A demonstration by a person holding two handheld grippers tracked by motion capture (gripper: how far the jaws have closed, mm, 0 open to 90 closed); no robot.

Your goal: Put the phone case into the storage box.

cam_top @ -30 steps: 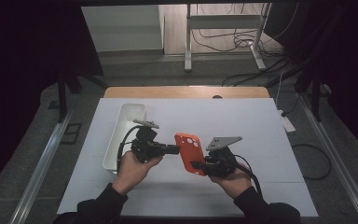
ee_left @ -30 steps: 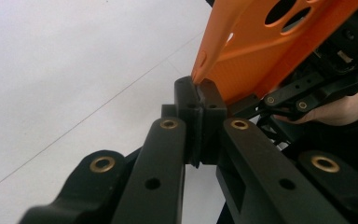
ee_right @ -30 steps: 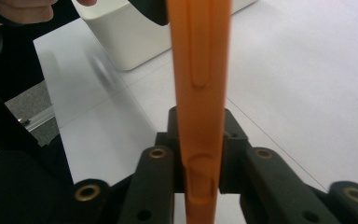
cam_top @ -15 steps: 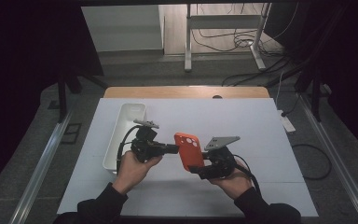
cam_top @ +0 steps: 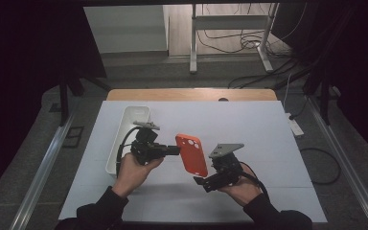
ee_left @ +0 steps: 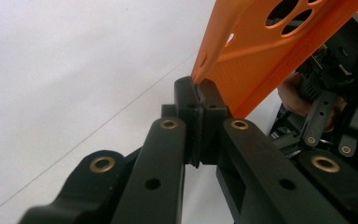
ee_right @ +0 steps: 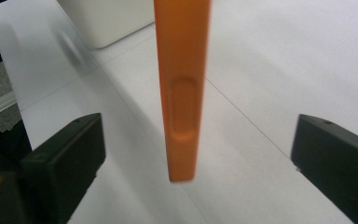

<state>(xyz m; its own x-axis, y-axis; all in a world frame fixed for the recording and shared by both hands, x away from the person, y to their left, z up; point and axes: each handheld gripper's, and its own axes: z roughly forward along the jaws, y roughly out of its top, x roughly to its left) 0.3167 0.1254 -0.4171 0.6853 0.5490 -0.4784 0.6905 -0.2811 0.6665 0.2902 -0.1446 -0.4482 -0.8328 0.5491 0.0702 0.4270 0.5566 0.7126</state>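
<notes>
An orange phone case [cam_top: 191, 154] with camera holes hangs above the white table, held edge-up. My left gripper [cam_top: 175, 150] is shut on its left edge; in the left gripper view the pads [ee_left: 199, 100] pinch the case [ee_left: 270, 51] at its rim. My right gripper [cam_top: 205, 179] sits just below and right of the case. Its jaws have just been opening and now stand wide. In the right gripper view the case [ee_right: 182, 93] hangs edge-on between the right gripper [ee_right: 196, 156] jaws, touching neither.
A long white bin [cam_top: 129, 125] stands left of the left hand, also seen as a white bin [ee_right: 107, 18] at the far top. The white table [cam_top: 268, 134] has free room to the right and behind. Floor rails and cables lie beyond the table.
The right gripper's jaws have spread apart and let go of the case's lower end. The left gripper still holds the case in the same place.
</notes>
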